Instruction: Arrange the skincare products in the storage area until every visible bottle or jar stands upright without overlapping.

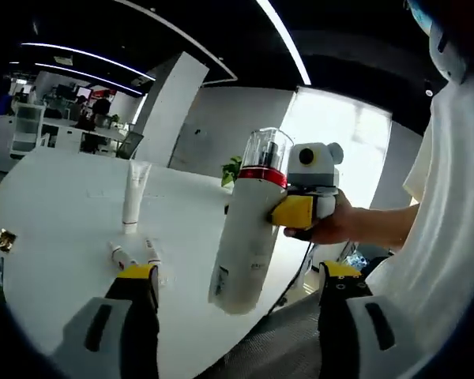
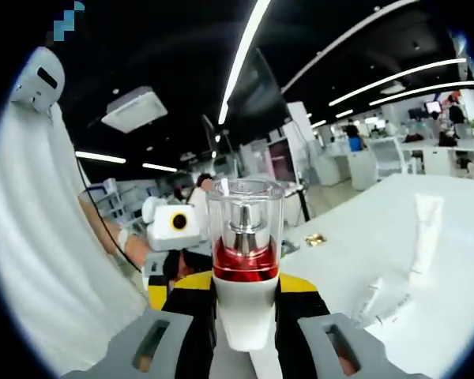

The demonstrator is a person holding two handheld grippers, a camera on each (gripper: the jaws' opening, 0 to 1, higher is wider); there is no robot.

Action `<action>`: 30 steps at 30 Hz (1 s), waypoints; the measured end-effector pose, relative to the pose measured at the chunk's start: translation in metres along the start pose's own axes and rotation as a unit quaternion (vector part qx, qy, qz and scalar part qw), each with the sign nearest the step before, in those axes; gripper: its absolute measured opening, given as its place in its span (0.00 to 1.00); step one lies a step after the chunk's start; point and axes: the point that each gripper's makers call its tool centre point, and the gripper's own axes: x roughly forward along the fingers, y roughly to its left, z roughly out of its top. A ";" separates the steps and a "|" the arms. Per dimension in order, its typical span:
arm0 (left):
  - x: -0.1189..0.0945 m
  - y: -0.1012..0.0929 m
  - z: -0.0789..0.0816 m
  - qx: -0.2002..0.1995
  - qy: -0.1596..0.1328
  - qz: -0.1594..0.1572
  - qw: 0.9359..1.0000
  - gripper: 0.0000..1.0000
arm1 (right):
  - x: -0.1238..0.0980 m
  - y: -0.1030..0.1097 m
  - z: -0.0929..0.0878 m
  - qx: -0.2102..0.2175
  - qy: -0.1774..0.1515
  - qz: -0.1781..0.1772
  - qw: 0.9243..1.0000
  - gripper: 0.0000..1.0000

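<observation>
A tall white bottle with a clear cap and a red collar hangs tilted above the table edge. My right gripper, held by a hand, is shut on its neck just below the collar. In the right gripper view the cap rises between the jaws of my right gripper, which clamp the white body. My left gripper stands open in front of the bottle's lower part, with its jaws wide on either side. A white tube stands cap down on the white table; two small tubes lie near it.
A small gold object lies at the table's left edge and shows again as a gold object. The white tube and small tubes sit on the table. A person in white stands close by. Desks and a plant lie beyond.
</observation>
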 end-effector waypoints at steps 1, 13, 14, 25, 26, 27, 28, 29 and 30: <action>0.001 -0.002 0.000 0.004 0.002 -0.004 1.000 0.78 | 0.001 0.003 -0.001 0.000 0.001 0.007 1.000 0.21; 0.002 -0.035 -0.017 0.032 0.060 -0.087 0.994 0.45 | 0.027 0.050 0.002 -0.010 0.003 0.082 0.997 0.21; 0.003 -0.033 -0.014 0.043 0.062 -0.081 0.994 0.44 | 0.030 0.054 0.004 -0.008 0.001 0.092 0.996 0.21; 0.003 -0.029 0.008 0.063 0.048 -0.061 0.995 0.36 | 0.038 0.062 0.021 -0.002 -0.024 0.110 0.994 0.22; 0.003 -0.028 0.009 0.062 0.046 -0.060 0.995 0.36 | 0.037 0.061 0.021 0.001 -0.028 0.108 0.994 0.22; 0.003 -0.029 0.009 0.058 0.046 -0.059 0.995 0.36 | 0.036 0.060 0.023 0.011 -0.033 0.110 0.993 0.22; 0.004 -0.031 0.010 0.044 0.050 -0.067 0.996 0.36 | 0.036 0.061 0.023 0.023 -0.036 0.115 0.992 0.22; 0.005 -0.032 0.010 0.041 0.050 -0.067 0.996 0.36 | 0.035 0.061 0.023 0.021 -0.040 0.114 0.992 0.22; 0.006 -0.032 0.010 0.041 0.051 -0.064 0.996 0.36 | 0.034 0.060 0.023 0.023 -0.042 0.114 0.992 0.22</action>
